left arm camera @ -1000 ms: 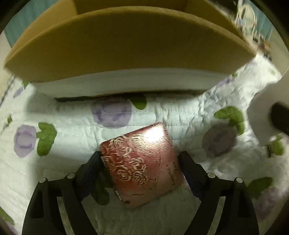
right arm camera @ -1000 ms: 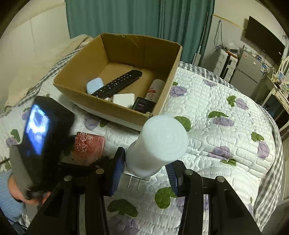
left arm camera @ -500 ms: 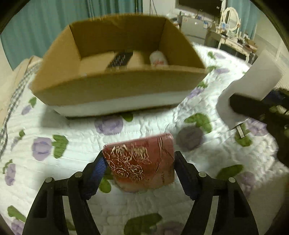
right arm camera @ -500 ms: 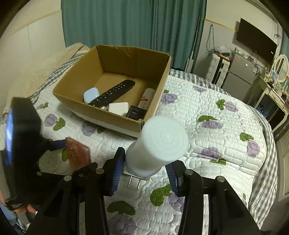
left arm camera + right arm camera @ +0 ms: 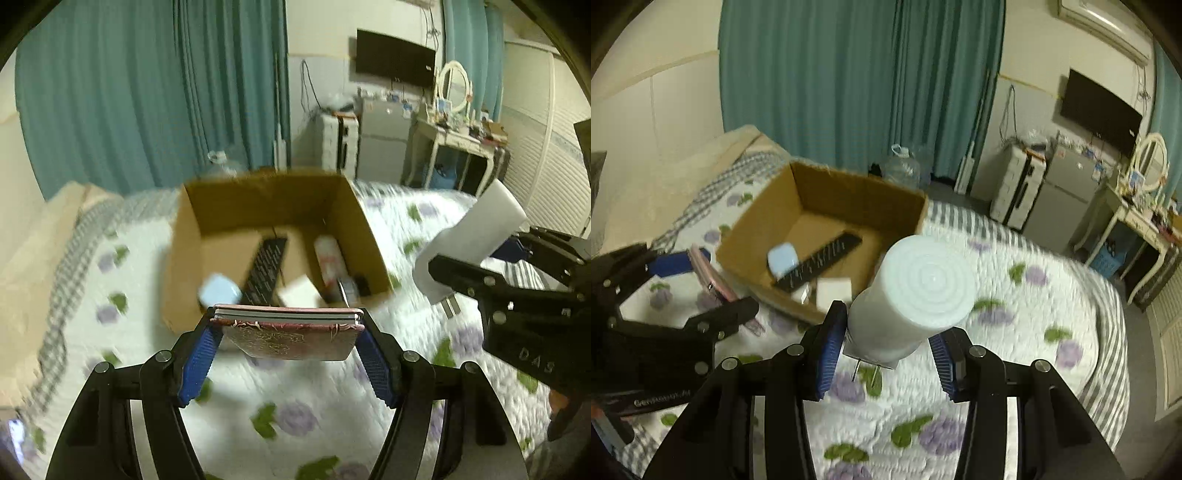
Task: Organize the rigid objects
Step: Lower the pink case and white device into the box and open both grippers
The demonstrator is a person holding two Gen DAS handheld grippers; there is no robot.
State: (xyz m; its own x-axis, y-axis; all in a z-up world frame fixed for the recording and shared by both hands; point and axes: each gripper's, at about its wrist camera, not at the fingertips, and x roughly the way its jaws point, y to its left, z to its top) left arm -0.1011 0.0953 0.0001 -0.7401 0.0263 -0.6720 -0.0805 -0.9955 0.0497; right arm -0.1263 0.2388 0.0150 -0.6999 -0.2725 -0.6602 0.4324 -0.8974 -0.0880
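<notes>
- Left gripper clamped on a flat red case with embossed rose pattern, blue ribbed pads pressing its two side edges, jaws closing by a last trace; case held level in the air above the bed, just short of the box's near wall.
- Right gripper clenched on a white plug-in lamp: smooth matte cylinder, top face ringed with concentric ridges, two metal prongs jutting from its squared base (lifted clear of the quilt).
- Open cardboard box on the bed, plain brown corrugated walls, flaps absent or folded, cannot tell which.
- Inside the box: long black remote lying diagonally, rounded pale-blue case touching it, flat white square block, white tube with red print along the right wall.
- Quilt white, stitched in puffy rectangles, printed with purple flowers and green leaves; grey checked border at its edges.
- Teal pleated curtains behind.
</notes>
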